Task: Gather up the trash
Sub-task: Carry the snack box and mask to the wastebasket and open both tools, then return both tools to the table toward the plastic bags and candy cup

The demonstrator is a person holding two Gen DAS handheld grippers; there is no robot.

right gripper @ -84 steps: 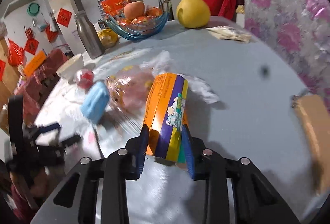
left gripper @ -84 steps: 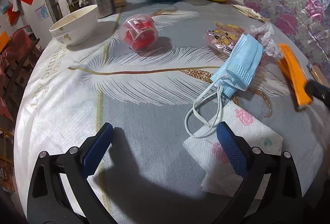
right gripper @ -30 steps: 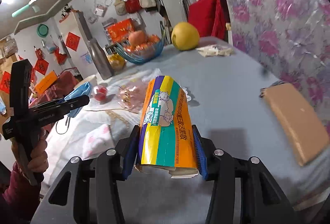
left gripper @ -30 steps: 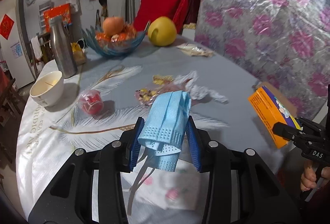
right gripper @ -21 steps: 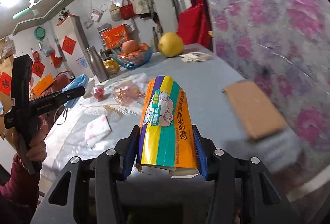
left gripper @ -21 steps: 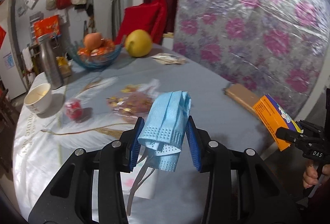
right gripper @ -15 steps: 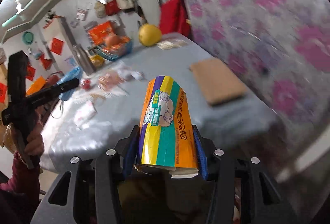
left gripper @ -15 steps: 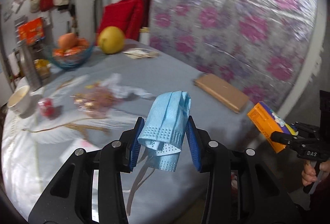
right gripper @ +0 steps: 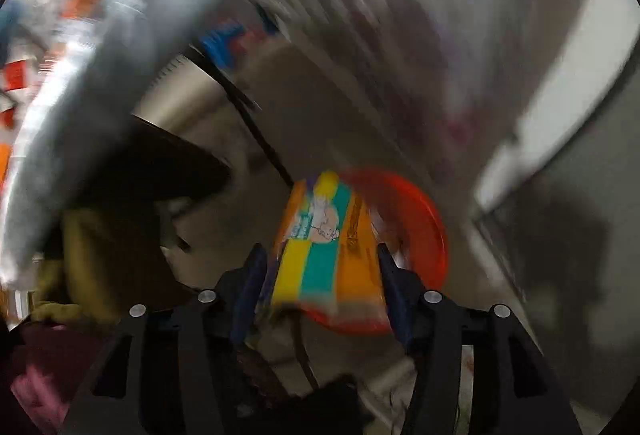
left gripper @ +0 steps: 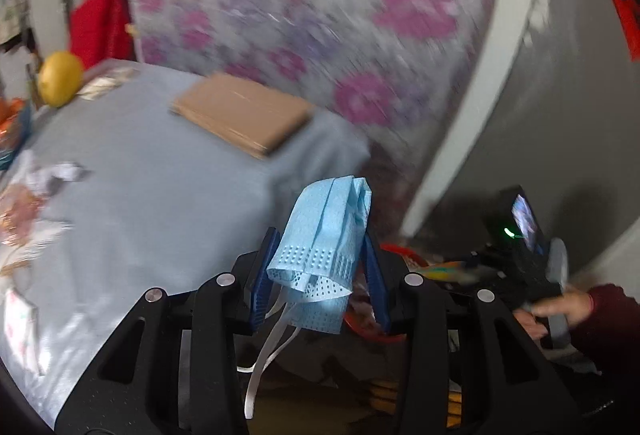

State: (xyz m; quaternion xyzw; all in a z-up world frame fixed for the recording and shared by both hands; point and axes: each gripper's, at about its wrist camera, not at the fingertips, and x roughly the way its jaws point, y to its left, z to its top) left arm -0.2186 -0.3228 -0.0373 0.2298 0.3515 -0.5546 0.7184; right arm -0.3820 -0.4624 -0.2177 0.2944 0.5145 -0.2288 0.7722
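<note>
My left gripper (left gripper: 320, 239) is shut on a folded blue face mask (left gripper: 328, 215), whose white ear loops hang below the fingers. It hovers just past the edge of the table (left gripper: 160, 195), with the rim of a red bin (left gripper: 404, 250) showing behind the mask. In the right wrist view my right gripper (right gripper: 320, 253) points down over the red bin (right gripper: 424, 231). Its jaws are opening. The orange, green and yellow carton (right gripper: 324, 255) lies loose between them, with a gap at the left pad. In the left wrist view a hand (left gripper: 536, 311) holds that gripper (left gripper: 472, 263).
A flat brown box (left gripper: 240, 115), a yellow fruit (left gripper: 60, 83), crumpled wrappers (left gripper: 60, 171) and a printed napkin (left gripper: 16, 323) lie on the grey cloth. A flowered wall and a pale door frame (left gripper: 460, 115) stand behind. Dark clutter sits under the table (right gripper: 140, 235).
Both grippers swung off the table to the right and dipped toward the red bin on the floor. The right jaws have widened around the carton. The mask stays clamped.
</note>
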